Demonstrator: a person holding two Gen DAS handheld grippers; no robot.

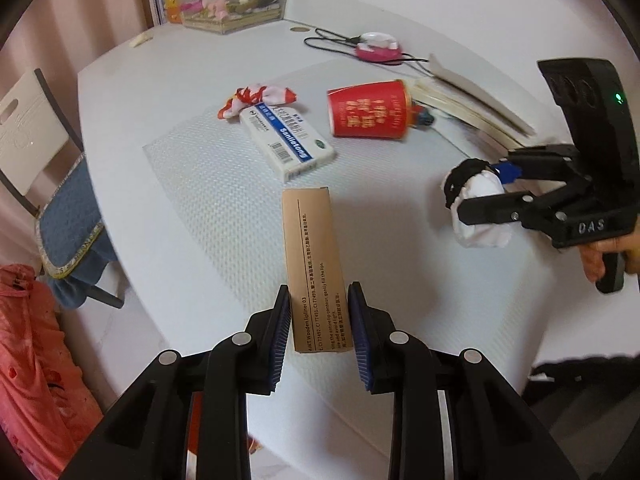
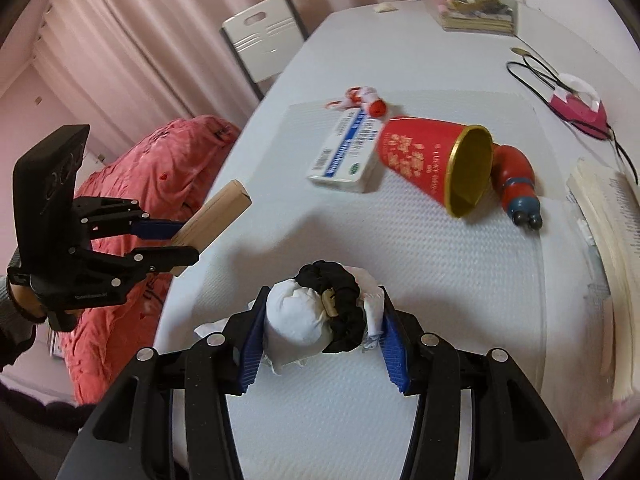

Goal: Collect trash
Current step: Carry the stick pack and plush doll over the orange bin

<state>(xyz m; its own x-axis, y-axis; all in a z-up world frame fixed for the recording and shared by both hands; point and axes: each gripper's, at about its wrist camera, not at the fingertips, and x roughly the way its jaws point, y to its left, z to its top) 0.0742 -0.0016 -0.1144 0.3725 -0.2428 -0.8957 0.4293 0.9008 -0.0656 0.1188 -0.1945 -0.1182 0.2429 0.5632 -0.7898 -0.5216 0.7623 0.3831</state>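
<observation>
**Trash pickup: two pieces gripped, three left on table**

Progress looks partial. L gripper [image 1: 319,320] is clamped on tan carton [image 1: 316,268], which sits between the blue pads w/ its far end sticking out fwd, off the table [image 1: 400,20]. R gripper [image 2: 320,332] is clamped on white tissue wad [image 2: 298,320] w/ a black scrunchie [image 2: 344,308] wrapped round it; wad fills the gap btwn the jaws. No bin visible in either view. Left on the mat [image 2: 400,248]: red paper cup [image 2: 424,160] on its side, blue-white box [image 2: 344,152] just beside it, crumpled red-white wrapper [image 2: 362,98] behind the box. Judgement: both loads need dumping, then these three.
</observation>
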